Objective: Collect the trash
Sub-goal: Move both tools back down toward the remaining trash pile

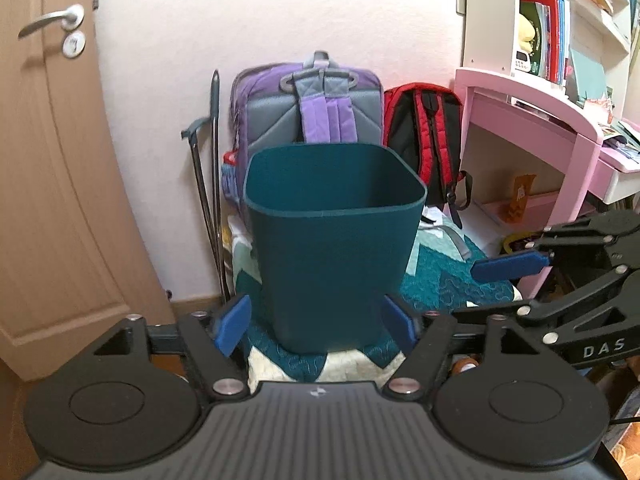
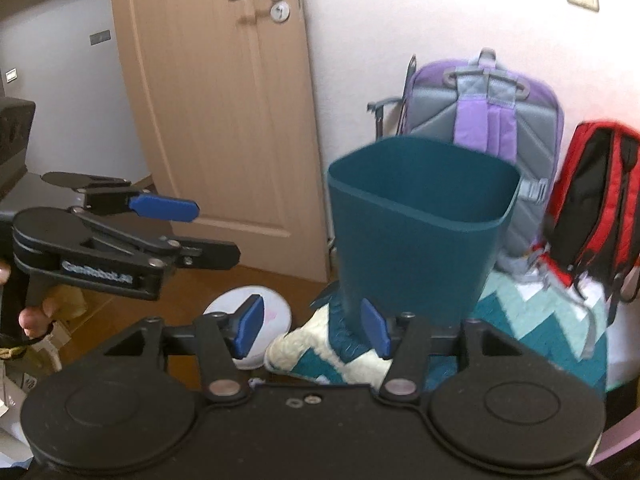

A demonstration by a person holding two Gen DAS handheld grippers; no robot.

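A dark teal bin point(image 1: 334, 240) stands upright on a teal and white quilt point(image 1: 440, 276), its mouth open; I cannot see its inside. My left gripper point(image 1: 316, 326) is open, its blue pads either side of the bin's base, not touching. The bin also shows in the right wrist view point(image 2: 416, 232), right of centre. My right gripper point(image 2: 312, 330) is open and empty, just left of the bin's base. It shows in the left wrist view point(image 1: 508, 266) at the right. The left gripper shows in the right wrist view point(image 2: 164, 208) at the left.
A purple backpack point(image 1: 308, 112) and a red backpack point(image 1: 424, 136) lean on the wall behind the bin. A pink desk point(image 1: 532, 120) with shelves is at the right. A wooden door point(image 2: 216, 112) is at the left. A round white thing point(image 2: 272, 312) lies on the floor.
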